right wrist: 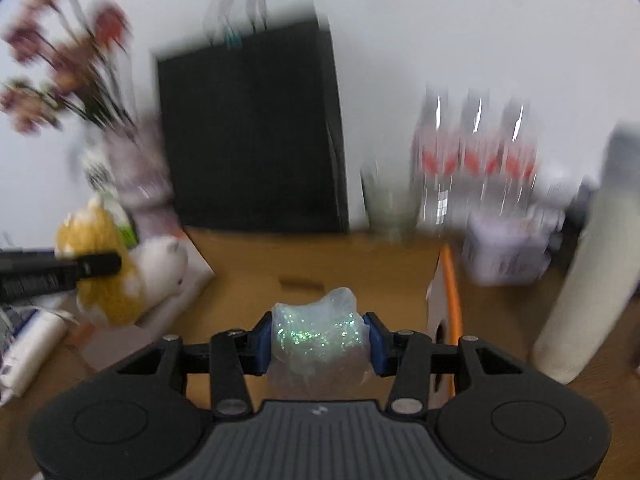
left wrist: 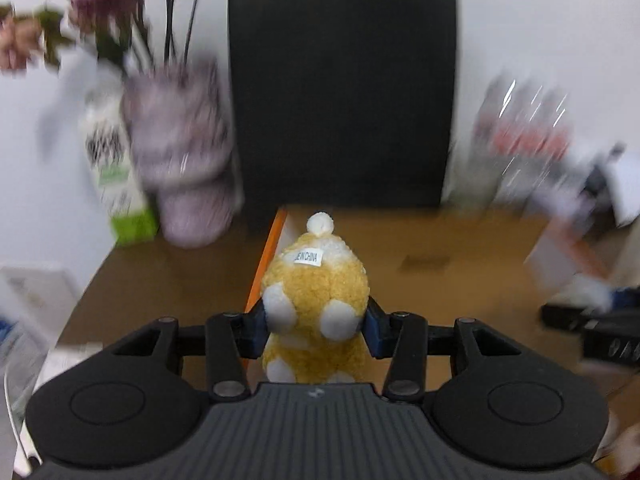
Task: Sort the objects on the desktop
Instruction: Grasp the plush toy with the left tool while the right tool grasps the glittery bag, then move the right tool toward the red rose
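Both grippers loaded above the cardboard box

The left gripper (left wrist: 315,326) clamps a yellow plush toy (left wrist: 314,300); the right gripper (right wrist: 318,338) squeezes a glittery clear pouch (right wrist: 318,334) — both over the box (right wrist: 320,256), black bag (left wrist: 342,96) behind.

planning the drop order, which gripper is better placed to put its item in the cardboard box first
Right, probably: the right gripper holds its glitter pouch over the cardboard box; the left gripper's plush toy hangs near the box's orange edge.
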Demonstrator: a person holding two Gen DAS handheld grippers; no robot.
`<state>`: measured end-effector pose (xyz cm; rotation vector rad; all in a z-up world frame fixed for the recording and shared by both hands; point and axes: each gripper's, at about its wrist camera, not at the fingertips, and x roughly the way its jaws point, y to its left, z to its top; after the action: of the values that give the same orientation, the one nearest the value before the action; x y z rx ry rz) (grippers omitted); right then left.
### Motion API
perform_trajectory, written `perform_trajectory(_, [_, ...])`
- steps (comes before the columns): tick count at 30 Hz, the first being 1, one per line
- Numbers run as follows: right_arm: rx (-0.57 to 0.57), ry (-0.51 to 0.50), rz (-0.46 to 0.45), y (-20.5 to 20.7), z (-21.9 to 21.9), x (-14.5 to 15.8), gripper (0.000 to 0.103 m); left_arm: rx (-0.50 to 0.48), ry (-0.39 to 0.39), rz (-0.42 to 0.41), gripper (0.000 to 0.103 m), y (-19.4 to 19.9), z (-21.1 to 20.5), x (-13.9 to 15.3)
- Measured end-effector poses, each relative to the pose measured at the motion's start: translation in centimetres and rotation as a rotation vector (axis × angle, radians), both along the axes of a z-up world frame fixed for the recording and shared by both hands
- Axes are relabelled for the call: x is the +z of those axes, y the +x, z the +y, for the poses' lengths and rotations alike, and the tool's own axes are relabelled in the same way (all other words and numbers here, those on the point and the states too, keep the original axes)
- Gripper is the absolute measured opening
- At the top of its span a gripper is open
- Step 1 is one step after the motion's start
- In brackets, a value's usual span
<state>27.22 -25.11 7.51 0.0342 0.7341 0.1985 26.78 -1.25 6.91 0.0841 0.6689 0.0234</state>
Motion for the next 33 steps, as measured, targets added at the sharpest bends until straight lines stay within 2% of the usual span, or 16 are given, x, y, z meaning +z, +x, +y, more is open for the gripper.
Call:
perform_trajectory(2, [-0.025, -0.043, 0.092, 1.0, 0.0, -2.0, 0.047, -0.008, 0.025, 0.045, 0.046, -1.1, -0.1, -1.1])
perform_trajectory(4, [-0.029, -0.107, 0.080, 0.9, -0.2, -2.4, 0.047, -0.020, 0.035, 0.084, 0.046, -3.0, -0.2, -1.2])
perform_trajectory(7, [0.005, -0.088, 0.120, 0.8, -0.6, -1.9, 0.053, -0.020, 0.036, 0.129, 0.045, -3.8, -0.4, -1.6])
perform_trajectory(11, [0.032, -0.151, 0.170, 0.1, 0.1, -1.8, 0.060, -0.002, 0.004, 0.171, 0.046, -4.7, -0.2, -1.3])
perform_trajectory(14, [0.020, -0.132, 0.150, -0.5, -0.2, -1.0, 0.075, 0.001, -0.018, 0.194, 0.049, -5.3, 0.0, -0.8])
perform_trajectory(15, [0.002, -0.117, 0.139, -0.9, -0.4, -0.7, 0.083, 0.012, -0.034, 0.196, 0.053, -5.3, 0.2, -0.6])
perform_trajectory(17, [-0.027, -0.086, 0.125, -1.9, -0.7, 0.1, 0.084, 0.031, -0.062, 0.134, 0.071, -6.5, 0.6, 0.1])
perform_trajectory(18, [-0.037, -0.072, 0.119, -2.5, -0.9, 0.6, 0.083, 0.043, -0.050, 0.095, 0.074, -7.5, 0.7, 0.7])
perform_trajectory(20, [-0.032, -0.035, 0.095, -4.8, -0.9, 1.6, 0.084, 0.022, -0.043, 0.011, 0.091, -10.4, 0.6, 1.8])
perform_trajectory(22, [-0.013, -0.007, 0.058, -7.5, -0.7, 2.5, 0.084, -0.005, -0.068, -0.045, 0.102, -13.3, 0.7, 2.7])
perform_trajectory(25, [-0.001, 0.009, -0.024, -12.5, -0.3, 3.1, 0.090, -0.023, -0.132, -0.111, 0.103, -18.0, 1.2, 3.2])
perform_trajectory(28, [0.017, -0.005, -0.100, -18.0, 0.2, 2.6, 0.094, -0.014, -0.179, -0.135, 0.103, -22.6, 1.8, 2.7])
perform_trajectory(30, [0.040, -0.010, -0.147, -21.9, 0.6, 1.6, 0.100, -0.030, -0.227, -0.162, 0.103, -25.8, 2.5, 1.8])
perform_trajectory(33, [0.084, -0.006, -0.166, -26.6, 0.7, -0.4, 0.101, -0.050, -0.269, -0.178, 0.103, -30.0, 3.6, -0.5])
